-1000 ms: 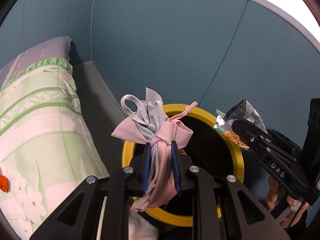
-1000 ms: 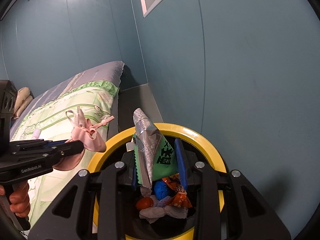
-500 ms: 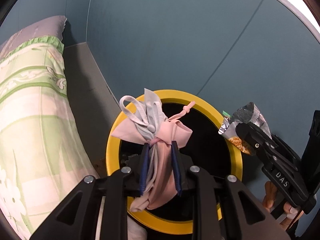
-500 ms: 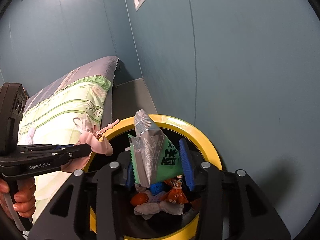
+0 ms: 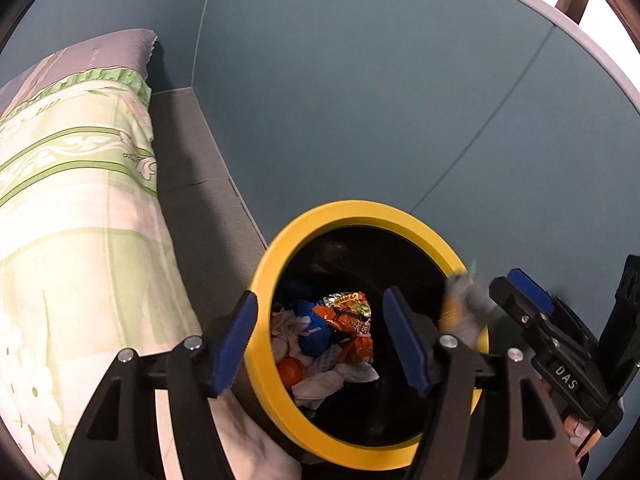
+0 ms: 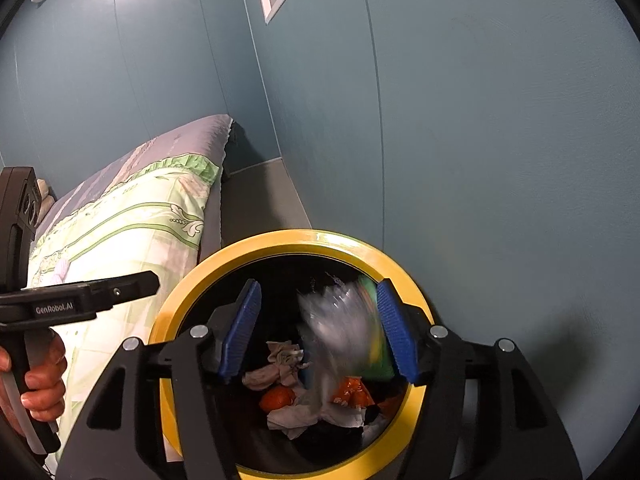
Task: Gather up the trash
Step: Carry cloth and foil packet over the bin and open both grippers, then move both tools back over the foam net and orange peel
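Both hand-held grippers, left (image 5: 320, 336) and right (image 6: 318, 332), have just opened wide. Blurry snack wrapper (image 6: 344, 332) drops between the right jaws, above the yellow-rimmed bin (image 6: 320, 240). Bed (image 5: 72, 208) lies at nine o'clock.

The black bin with its yellow rim (image 6: 256, 246) stood upright against the teal wall, half full of crumpled tissues (image 6: 296, 416) and orange wrappers (image 5: 352, 316). A silver-green packet (image 6: 344, 332) (motion-blurred) hung at its three o'clock side.
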{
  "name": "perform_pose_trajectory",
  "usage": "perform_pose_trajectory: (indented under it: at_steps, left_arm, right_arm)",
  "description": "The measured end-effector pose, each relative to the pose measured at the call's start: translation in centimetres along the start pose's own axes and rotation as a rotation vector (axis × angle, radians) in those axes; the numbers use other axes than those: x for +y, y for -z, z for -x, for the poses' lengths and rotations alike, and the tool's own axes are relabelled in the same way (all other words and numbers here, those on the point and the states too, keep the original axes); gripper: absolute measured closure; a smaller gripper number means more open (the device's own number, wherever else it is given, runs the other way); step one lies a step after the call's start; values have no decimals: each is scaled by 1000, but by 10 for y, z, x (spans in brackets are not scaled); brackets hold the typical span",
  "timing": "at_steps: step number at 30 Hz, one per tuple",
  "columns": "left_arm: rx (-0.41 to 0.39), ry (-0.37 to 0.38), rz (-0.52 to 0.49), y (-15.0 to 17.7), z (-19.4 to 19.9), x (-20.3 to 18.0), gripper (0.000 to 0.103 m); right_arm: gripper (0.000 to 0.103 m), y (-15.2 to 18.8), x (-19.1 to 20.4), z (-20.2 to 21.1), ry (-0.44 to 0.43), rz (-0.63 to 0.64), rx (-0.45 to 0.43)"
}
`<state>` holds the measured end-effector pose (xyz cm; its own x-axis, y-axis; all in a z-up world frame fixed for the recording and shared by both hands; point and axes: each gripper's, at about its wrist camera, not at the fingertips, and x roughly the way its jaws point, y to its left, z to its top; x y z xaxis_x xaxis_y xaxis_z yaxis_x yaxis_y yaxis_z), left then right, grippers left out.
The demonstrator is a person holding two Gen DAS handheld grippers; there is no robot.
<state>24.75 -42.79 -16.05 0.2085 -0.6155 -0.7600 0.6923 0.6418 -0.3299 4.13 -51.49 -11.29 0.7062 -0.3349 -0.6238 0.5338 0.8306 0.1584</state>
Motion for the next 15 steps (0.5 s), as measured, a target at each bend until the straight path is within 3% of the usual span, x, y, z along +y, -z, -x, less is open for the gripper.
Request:
perform_pose_trajectory:
  at_steps: [9,15]
  left_arm:
    - [-46,-25,48,-4,23,30,36]
    - [-89,-80,83,-5,49,60,33]
  right_arm:
    - [41,-4,10,16,-28,20,-18]
    - [41,-9,34,30,-74,66,-43]
